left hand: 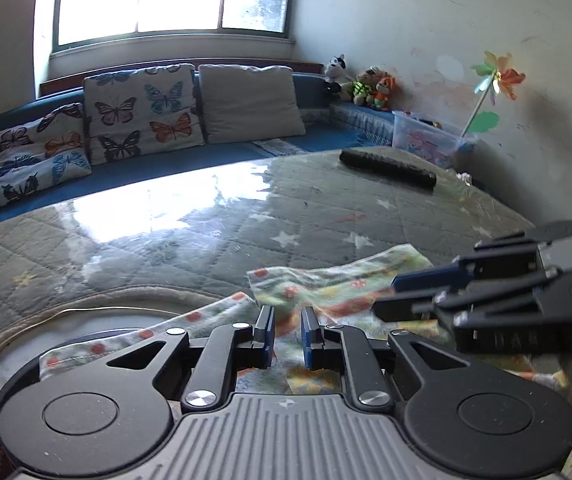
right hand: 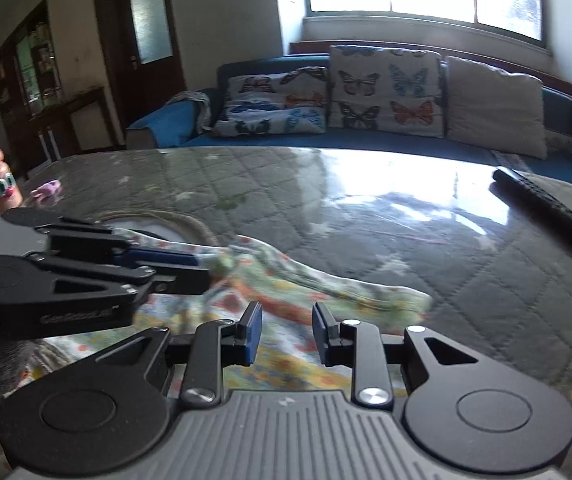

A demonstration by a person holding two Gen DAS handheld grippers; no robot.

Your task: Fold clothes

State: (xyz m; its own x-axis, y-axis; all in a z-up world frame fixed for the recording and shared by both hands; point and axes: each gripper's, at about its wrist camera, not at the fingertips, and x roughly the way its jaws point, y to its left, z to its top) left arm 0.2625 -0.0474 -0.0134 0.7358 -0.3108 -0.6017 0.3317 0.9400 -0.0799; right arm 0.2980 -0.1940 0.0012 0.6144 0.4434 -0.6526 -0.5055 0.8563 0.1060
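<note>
A small patterned garment [left hand: 326, 284], pale with red, yellow and green prints, lies rumpled on the quilted grey table cover [left hand: 206, 232]; it also shows in the right wrist view [right hand: 326, 292]. My left gripper [left hand: 288, 334] is open just above the cloth, with fabric between and below its jaws. My right gripper [right hand: 288, 336] is open over the cloth too. Each gripper shows in the other's view, the right one [left hand: 390, 292] close on the right, the left one [right hand: 202, 270] close on the left. Both point inward over the garment.
A black remote [left hand: 388, 168] lies at the table's far right [right hand: 542, 210]. A blue sofa [left hand: 270, 148] with butterfly cushions [left hand: 142, 112] stands behind the table. A clear toy box [left hand: 430, 140] and pinwheel [left hand: 496, 76] stand at the right wall. A small pink item [right hand: 48, 190] lies far left.
</note>
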